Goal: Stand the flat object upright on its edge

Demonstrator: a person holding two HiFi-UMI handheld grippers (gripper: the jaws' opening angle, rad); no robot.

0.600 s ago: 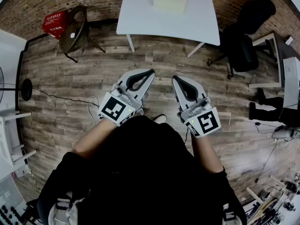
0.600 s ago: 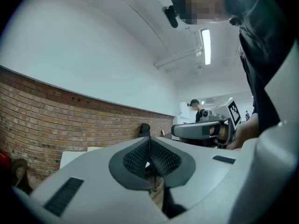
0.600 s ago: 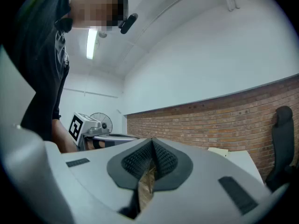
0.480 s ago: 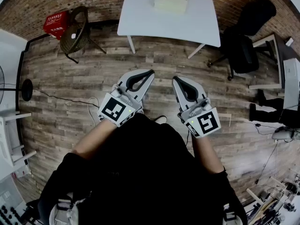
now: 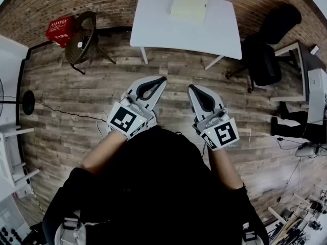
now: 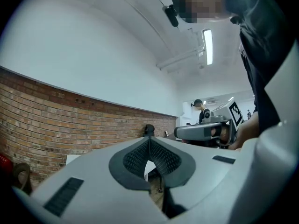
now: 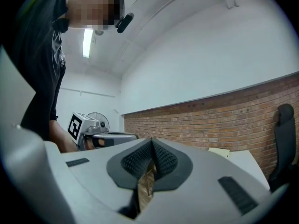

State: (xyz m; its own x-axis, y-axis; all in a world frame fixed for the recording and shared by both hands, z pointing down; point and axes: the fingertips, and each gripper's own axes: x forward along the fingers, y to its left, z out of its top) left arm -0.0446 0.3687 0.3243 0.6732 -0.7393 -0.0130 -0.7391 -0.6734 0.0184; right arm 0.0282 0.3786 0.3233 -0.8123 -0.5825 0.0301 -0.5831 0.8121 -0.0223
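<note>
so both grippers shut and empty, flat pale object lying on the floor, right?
No. The flat pale object lies on the white table, not the floor; the head view shows it. The left gripper and right gripper are shut and empty, as you said.

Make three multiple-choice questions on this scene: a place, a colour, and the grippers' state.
1. Where is the pale flat object? A on the white table B on the floor C on the black chair
2. What colour is the crate? A blue B red C green
3. How are the left gripper and right gripper? A open B shut on the object C shut, empty
Answers: 1 A: it lies on the tabletop. 2 B: its sides are red. 3 C: the jaws meet, nothing between.
</note>
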